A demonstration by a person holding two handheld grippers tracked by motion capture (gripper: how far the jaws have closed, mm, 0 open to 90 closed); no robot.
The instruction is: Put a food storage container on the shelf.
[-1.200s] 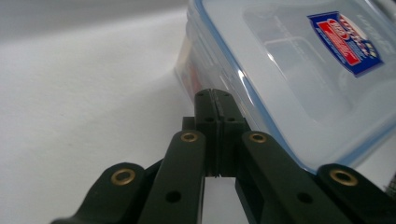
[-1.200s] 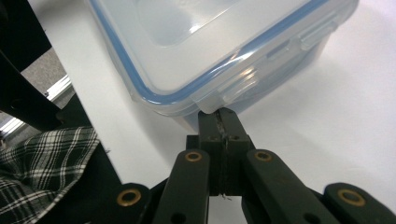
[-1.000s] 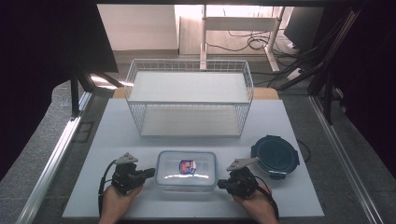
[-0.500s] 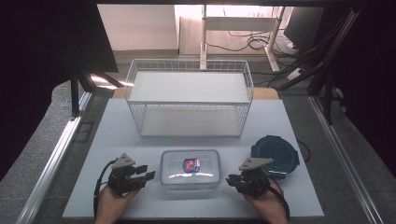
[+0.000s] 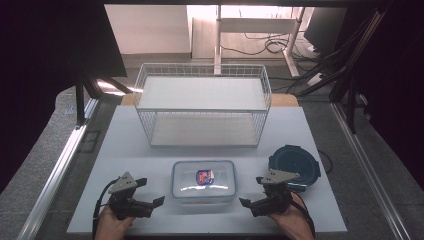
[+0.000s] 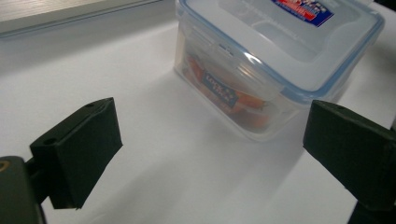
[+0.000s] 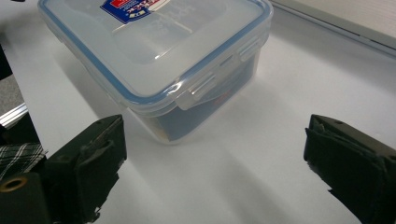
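Containers on the white counter (image 5: 125, 145) number three. Nearest the front edge, about midway along it, sits a clear plastic box (image 5: 204, 181) with a snap-on lid (image 7: 154, 42) rimmed in blue, its side clips pressed down. The lid carries a red and blue label (image 5: 205, 176). Through the box's cloudy wall in the left gripper view, orange-red contents and a dark printed sticker show, too blurred to name. Toward the front right corner lies a round dark container (image 5: 295, 165) with a blue rim; what it holds cannot be made out. Along the back edge stands a white wire basket (image 5: 202, 107), with a pale flat board across its top.

The left gripper (image 5: 150, 192) rests on the counter just left of the box, and the right gripper (image 5: 252, 192) just right of it. Both have just been spreading their fingers (image 6: 77, 149), which stand released and wide, nothing between them. Neither touches the box.
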